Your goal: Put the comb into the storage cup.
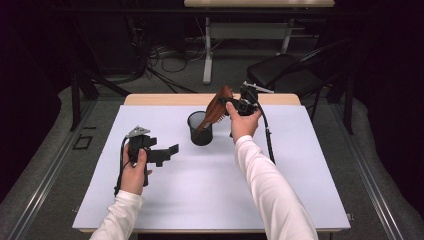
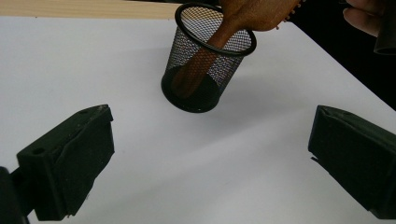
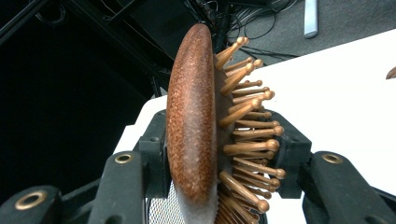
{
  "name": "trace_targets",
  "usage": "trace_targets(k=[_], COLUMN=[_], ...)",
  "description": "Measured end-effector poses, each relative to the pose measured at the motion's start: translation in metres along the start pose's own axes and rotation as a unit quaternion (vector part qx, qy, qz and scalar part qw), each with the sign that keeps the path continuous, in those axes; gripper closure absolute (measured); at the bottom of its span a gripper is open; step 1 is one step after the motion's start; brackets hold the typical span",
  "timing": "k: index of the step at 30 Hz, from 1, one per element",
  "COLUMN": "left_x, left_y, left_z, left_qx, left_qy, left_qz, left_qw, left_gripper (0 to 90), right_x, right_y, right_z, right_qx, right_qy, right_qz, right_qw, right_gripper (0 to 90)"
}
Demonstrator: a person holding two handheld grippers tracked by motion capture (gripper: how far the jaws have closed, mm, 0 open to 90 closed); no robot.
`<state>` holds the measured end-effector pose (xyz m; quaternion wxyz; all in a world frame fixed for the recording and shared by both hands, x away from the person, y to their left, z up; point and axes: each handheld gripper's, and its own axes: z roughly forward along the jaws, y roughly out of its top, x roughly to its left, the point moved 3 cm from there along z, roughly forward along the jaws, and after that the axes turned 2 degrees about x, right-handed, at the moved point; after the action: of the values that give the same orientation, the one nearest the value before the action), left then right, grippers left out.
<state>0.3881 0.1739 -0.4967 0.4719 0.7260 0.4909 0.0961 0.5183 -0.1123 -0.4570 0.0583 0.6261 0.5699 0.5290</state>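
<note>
The right gripper (image 1: pixel 235 106) is clamped on the head of a wooden brush (image 1: pixel 216 107). In the right gripper view the jaws press the brush (image 3: pixel 194 126) from both sides: one pad bears on its smooth rounded back, the other on its rows of wooden pins. The brush head stands on edge between them.

The brush is tilted. Its head is raised above and behind the cup (image 1: pixel 200 128), toward the far edge of the table (image 1: pixel 300 175), and its handle slopes down into the cup. In the left gripper view the handle (image 2: pixel 198 65) passes over the cup rim and reaches to the cup floor. The brush head projects well beyond the rim.

The cup (image 2: pixel 205 56) is a black wire-mesh cylinder. It stands upright on the white table top, near the middle of the far half, closer to the far edge than to the near edge.

The left gripper (image 1: pixel 162 154) is held level above the table, on the left side, well apart from the cup. Its jaws stand wide with nothing between them. In the left gripper view both pads (image 2: pixel 79 158) frame bare table top, with the cup ahead of them.

The right hand (image 1: pixel 242 122) holds its gripper just right of the cup. The left hand (image 1: pixel 134 172) is nearer the near edge.
</note>
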Motion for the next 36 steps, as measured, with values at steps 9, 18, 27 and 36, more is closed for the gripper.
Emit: trace_targets(k=[9,18,27,36], left_x=[0.0002,-0.0002,-0.0006,-0.0004], left_y=[0.0,-0.0003,-0.0007,-0.0012], left_z=[-0.0002,0.0003,0.0009,0.0018], left_qx=[0.0,0.002,0.005,0.004], left_qy=[0.0,0.0,0.001,0.0], left_qz=[0.001,0.001,0.003,0.002], left_qw=[1.0,1.0,1.0,1.0], left_gripper=[0.3,0.3,0.3,0.3], right_x=[-0.0047,-0.0067,-0.0083,-0.0096], right_y=[-0.0011,-0.0006,-0.0003,0.001], right_z=[0.0013,0.0016,0.0015,0.0004], right_qx=[0.004,0.006,0.009,0.011], right_qy=[0.003,0.007,0.007,0.015], right_qz=[0.006,0.009,0.01,0.016], right_qw=[1.0,0.9999,0.9999,0.9997], right_gripper=[49.0,48.3,46.0,42.4])
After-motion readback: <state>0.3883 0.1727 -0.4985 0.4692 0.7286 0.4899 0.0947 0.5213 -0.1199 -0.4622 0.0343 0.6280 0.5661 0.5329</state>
